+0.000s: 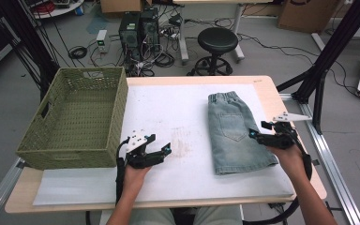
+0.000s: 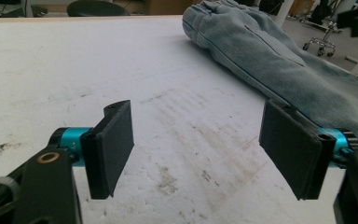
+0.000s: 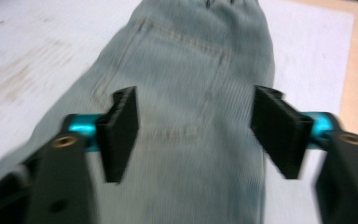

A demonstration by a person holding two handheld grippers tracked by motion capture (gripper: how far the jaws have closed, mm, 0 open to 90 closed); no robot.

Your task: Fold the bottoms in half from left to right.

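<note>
A pair of light blue denim shorts [image 1: 236, 133] lies folded lengthwise on the white mat [image 1: 168, 103], right of the middle, waistband toward the far edge. My right gripper [image 1: 258, 130] hovers at the shorts' right edge. In the right gripper view the right gripper [image 3: 196, 126] stands open above the denim [image 3: 191, 70], over the back pocket, with nothing pinched. My left gripper [image 1: 161, 152] rests low over bare mat left of the shorts. Seen in the left gripper view, the left gripper [image 2: 200, 140] is wide open and holds nothing, with the shorts [image 2: 279, 60] off to its right.
A green woven basket [image 1: 65, 157] stands on the table's left end, with nothing inside. The wooden table edge [image 1: 288, 110] runs just right of the mat. Behind the table are a black stool [image 1: 218, 42], computer towers [image 1: 138, 28] and floor cables. Black frame posts [image 1: 318, 89] rise at right.
</note>
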